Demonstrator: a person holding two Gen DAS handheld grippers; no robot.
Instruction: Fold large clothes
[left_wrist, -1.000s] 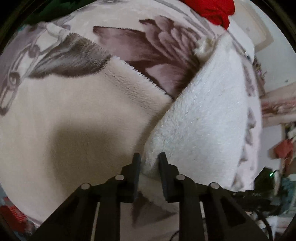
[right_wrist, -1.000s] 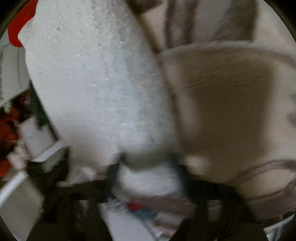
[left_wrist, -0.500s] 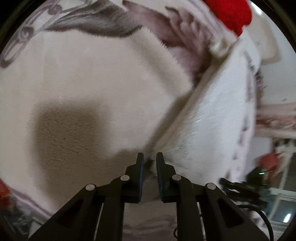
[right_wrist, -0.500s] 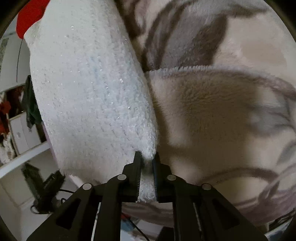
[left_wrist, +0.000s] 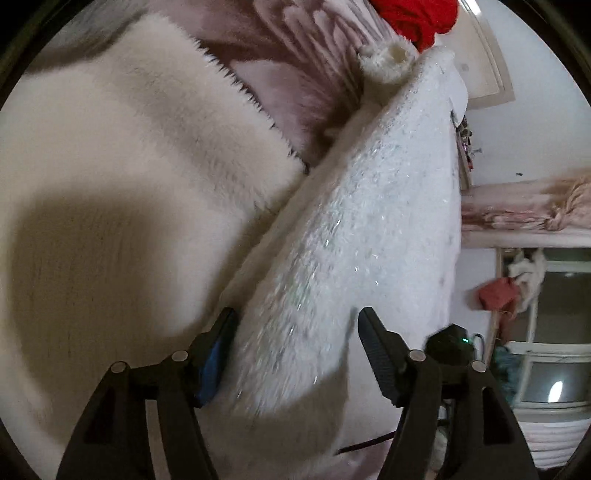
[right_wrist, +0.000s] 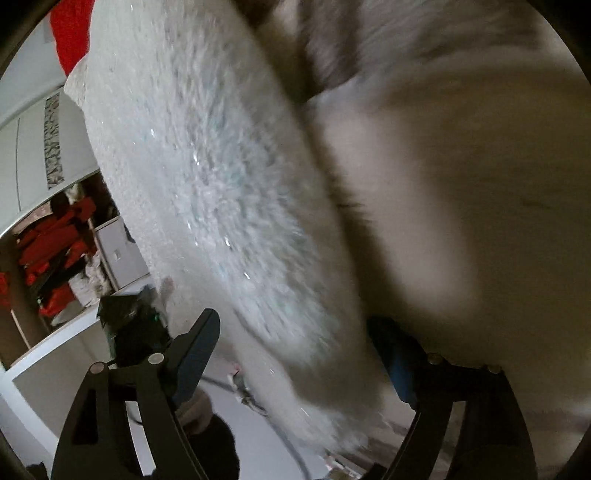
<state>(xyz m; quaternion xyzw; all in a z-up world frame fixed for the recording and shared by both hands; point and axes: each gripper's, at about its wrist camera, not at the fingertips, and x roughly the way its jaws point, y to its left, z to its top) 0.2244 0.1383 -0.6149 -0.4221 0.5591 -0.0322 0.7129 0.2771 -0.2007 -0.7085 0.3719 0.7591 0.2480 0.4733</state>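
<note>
both tools are opening right now. the left tool (left_wrist: 297, 330) is standing wide with the white fluffy garment (left_wrist: 369, 229) between its fingers, pads not pressing. the right tool (right_wrist: 295, 332) is opening wide too, garment edge between its fingers, looking loose, though blur is hiding the right-hand pad's contact. the garment is lying folded over on the plush floral blanket (left_wrist: 122, 177) on the bed, its near edge reaching toward the bed's side.

risk, as a guess: the thick pile is springing the fold back open once released, or fibres are snagging on the ribbed pads and dragging the edge askew when the tools pull away; the near edge could also be sliding off the bed.

the garment is looking thick, shaggy, white with sparkly threads, a rolled cuff or collar (left_wrist: 388, 61) showing at the far end beside a red cloth (left_wrist: 417, 18).
</note>
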